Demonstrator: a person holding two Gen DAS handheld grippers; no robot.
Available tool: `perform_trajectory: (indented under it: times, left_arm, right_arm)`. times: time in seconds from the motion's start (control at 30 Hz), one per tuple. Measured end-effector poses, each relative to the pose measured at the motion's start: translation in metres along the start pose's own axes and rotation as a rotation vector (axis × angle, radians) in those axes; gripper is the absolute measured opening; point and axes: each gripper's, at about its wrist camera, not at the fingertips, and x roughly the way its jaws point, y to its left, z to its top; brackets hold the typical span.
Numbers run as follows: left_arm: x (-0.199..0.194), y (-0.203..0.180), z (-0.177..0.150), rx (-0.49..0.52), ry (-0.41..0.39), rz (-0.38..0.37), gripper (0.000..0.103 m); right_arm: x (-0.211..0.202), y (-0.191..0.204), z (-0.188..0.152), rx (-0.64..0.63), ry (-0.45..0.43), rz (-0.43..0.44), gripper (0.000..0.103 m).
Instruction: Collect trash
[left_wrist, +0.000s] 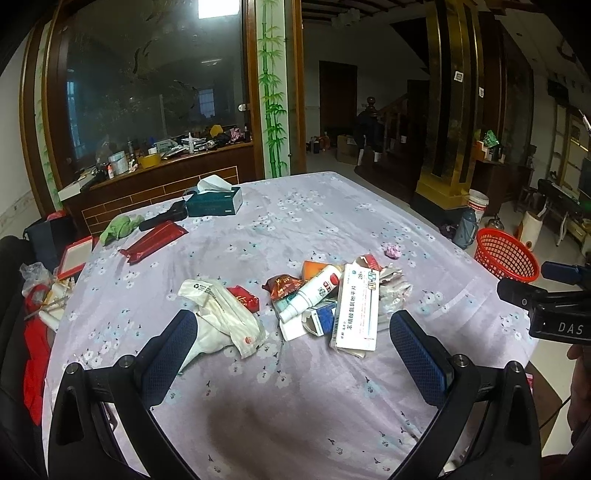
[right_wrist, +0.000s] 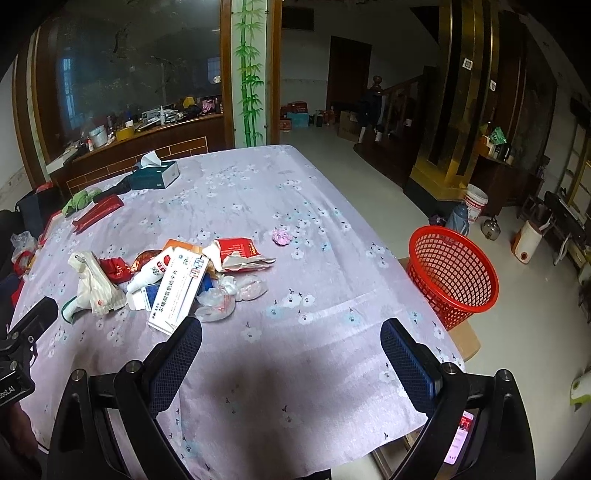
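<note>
A heap of trash lies mid-table: a white medicine box (left_wrist: 357, 309) (right_wrist: 180, 291), a white tube (left_wrist: 312, 292) (right_wrist: 147, 277), a crumpled white bag (left_wrist: 221, 314) (right_wrist: 94, 284), red wrappers (left_wrist: 243, 299), a torn red packet (right_wrist: 236, 253), clear plastic (right_wrist: 232, 291) and a pink paper ball (left_wrist: 392, 252) (right_wrist: 282, 236). My left gripper (left_wrist: 293, 326) is open, hovering just short of the heap with nothing between its fingers. My right gripper (right_wrist: 291, 336) is open over bare cloth, right of the heap. A red mesh basket (left_wrist: 506, 258) (right_wrist: 452, 275) stands off the table's right edge.
The table wears a lilac flowered cloth (right_wrist: 295, 369). At its far left lie a tissue box (left_wrist: 214, 201), a green rag (left_wrist: 120, 227), a dark red packet (left_wrist: 153, 240) and a black object (left_wrist: 164, 216). Buckets and a flask (right_wrist: 458, 218) stand on the floor beyond the basket.
</note>
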Motion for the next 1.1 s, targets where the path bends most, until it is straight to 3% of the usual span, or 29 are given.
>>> perform_trajectory:
  times: [1.1]
  left_arm:
    - [0.005, -0.011, -0.003, 0.007, 0.014, -0.023, 0.103]
  right_arm:
    - [-0.001, -0.007, -0.002, 0.017, 0.002, 0.004, 0.099]
